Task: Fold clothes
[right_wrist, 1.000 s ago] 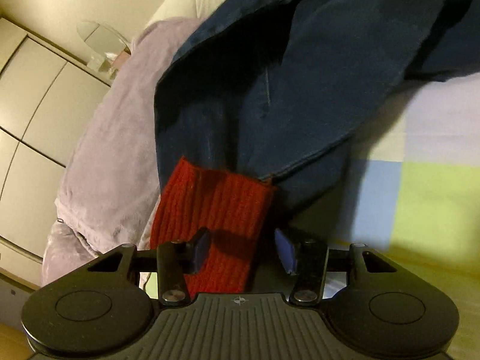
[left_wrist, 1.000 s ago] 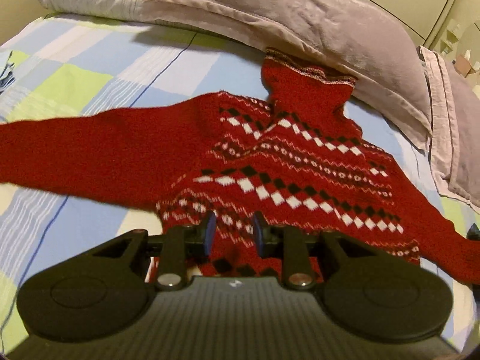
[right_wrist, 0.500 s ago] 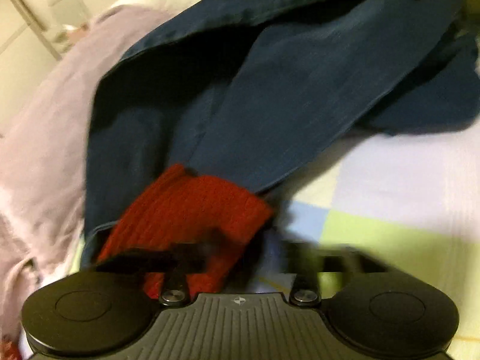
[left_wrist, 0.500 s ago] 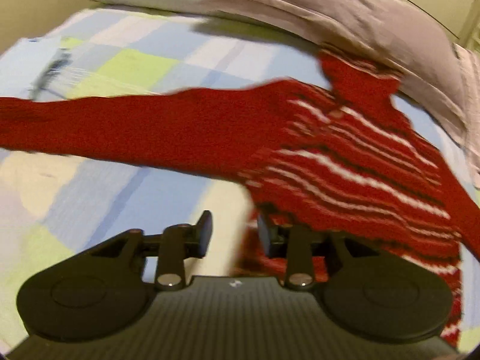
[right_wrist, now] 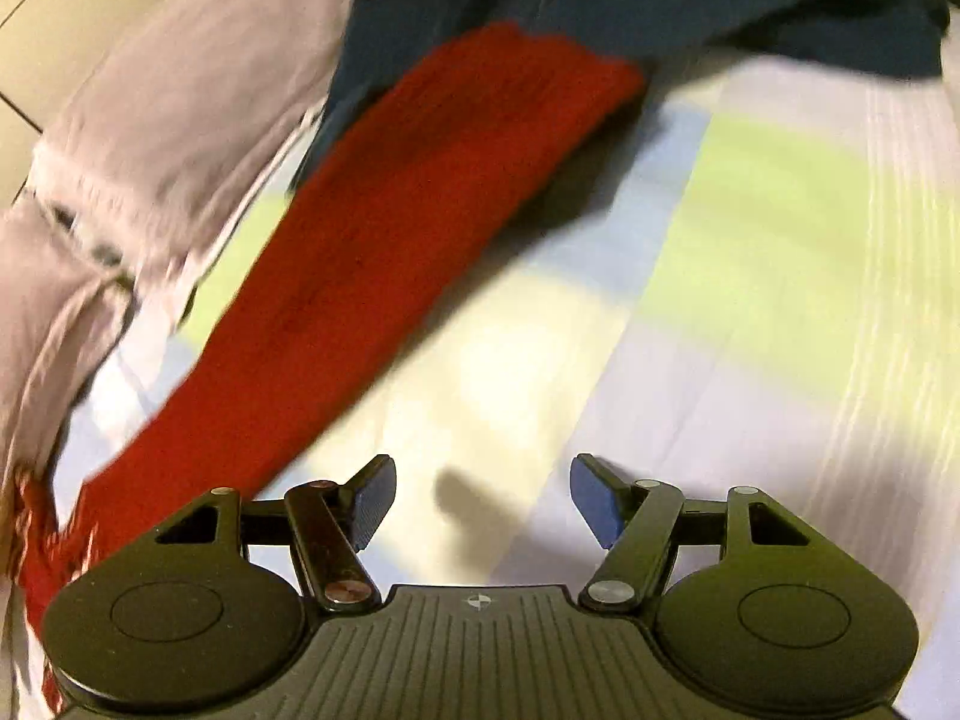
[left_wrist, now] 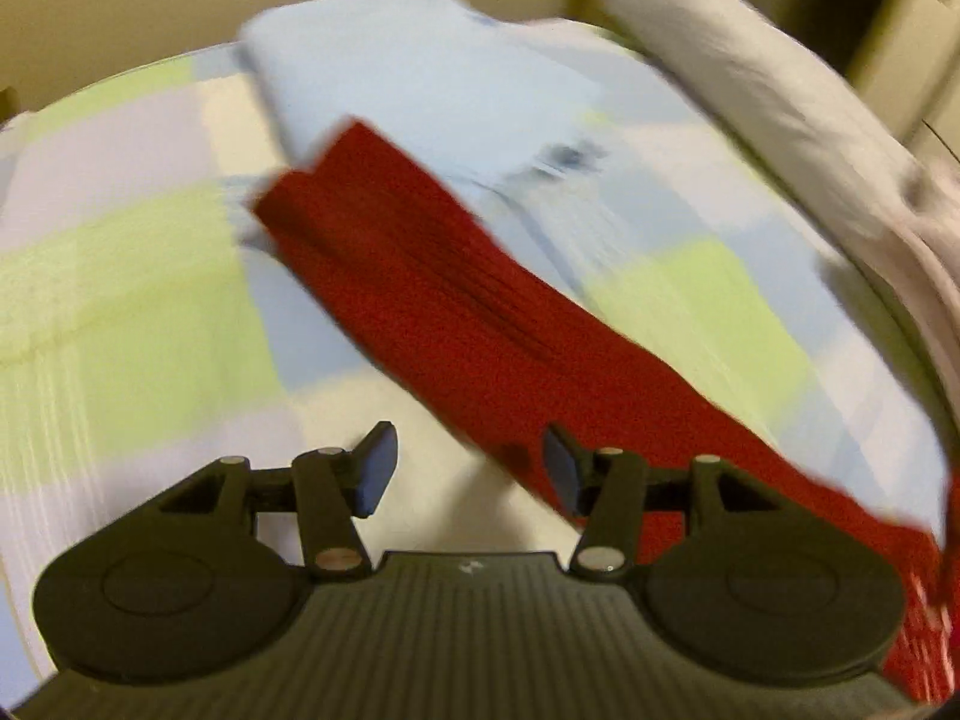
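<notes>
— Red wool, is that the sweater?

— Yes, one sleeve of it, lying flat and stretched across the bed. In the left wrist view it runs slantwise from the upper left down to the lower right, with the ribbed cuff at the far end. The picture is blurred, so the knit shows only as long ribs.

— Any basket or box holding clothes?

— I see none; the clothes lie straight on the bed's checked sheet of green, pale blue and white. A grey pillow lies along the far right.

— And the left tongs?

— Spread wide, gripping nothing. The right finger is just over the sleeve's near edge; I cannot tell whether it touches.

— The other side?

— The right wrist view shows the second sleeve, plain red, running from lower left to upper right, its cuff resting against dark blue jeans. A greyish-pink blanket is bunched on the left. The right tongs are also spread wide, above bare sheet, beside the sleeve.
</notes>
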A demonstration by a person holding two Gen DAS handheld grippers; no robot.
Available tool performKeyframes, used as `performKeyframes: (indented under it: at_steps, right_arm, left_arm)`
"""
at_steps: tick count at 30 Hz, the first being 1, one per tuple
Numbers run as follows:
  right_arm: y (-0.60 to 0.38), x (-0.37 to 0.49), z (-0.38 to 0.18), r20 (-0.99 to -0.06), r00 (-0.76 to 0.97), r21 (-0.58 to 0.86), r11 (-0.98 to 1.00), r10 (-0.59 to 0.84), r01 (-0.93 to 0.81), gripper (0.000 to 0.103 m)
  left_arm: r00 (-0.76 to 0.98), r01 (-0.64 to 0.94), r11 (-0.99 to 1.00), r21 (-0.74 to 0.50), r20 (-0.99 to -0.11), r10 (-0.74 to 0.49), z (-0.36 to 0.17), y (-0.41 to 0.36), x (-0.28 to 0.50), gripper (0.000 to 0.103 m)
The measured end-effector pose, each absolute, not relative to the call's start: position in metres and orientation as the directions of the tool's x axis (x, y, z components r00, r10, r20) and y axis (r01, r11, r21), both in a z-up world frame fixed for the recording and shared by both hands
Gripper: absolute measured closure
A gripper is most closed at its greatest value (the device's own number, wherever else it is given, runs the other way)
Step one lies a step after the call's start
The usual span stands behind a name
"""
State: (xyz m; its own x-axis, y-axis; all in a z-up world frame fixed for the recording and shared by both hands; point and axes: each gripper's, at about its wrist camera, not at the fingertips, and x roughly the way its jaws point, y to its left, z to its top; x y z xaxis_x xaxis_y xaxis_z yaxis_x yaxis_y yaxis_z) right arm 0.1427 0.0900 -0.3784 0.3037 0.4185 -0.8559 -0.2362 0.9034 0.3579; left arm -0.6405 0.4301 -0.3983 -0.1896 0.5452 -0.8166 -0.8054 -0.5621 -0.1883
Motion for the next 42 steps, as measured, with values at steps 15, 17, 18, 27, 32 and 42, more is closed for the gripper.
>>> performKeyframes:
  at_steps: [15,17,18,27,32,42]
  right_arm:
    - [0.153,0.067,-0.388,-0.898,0.292,0.189,0.888,0.329,-0.419,0.035]
    - [0.159,0.06,-0.39,-0.9,0.301,0.154,0.876,0.316,-0.458,0.035]
    - [0.161,0.057,-0.39,-0.901,0.298,0.149,0.869,0.316,-0.472,0.035]
    - [0.133,0.042,-0.388,-0.882,0.158,0.303,0.791,0.444,-0.531,0.035]
    - [0.1,0.034,-0.387,-0.848,-0.018,0.44,0.686,0.529,-0.58,0.035]
    - [0.037,-0.008,-0.364,-0.853,-0.239,0.451,0.424,0.464,-0.785,0.035]
  left_arm:
    - [-0.368,-0.924,-0.344,0.168,-0.638,0.677,-0.4,0.449,-0.69,0.098]
    - [-0.374,-0.923,-0.336,0.191,-0.656,0.656,-0.413,0.452,-0.691,0.095]
    - [-0.373,-0.92,-0.349,0.176,-0.662,0.65,-0.412,0.449,-0.69,0.094]
    - [0.002,-0.912,-0.339,-0.232,-0.829,0.56,-0.39,0.38,-0.665,0.088]
    - [0.444,-0.845,-0.125,-0.52,-0.812,0.379,-0.396,0.299,-0.598,0.081]
    - [0.404,-0.88,-0.092,-0.466,-0.837,0.369,-0.377,0.178,-0.536,0.074]
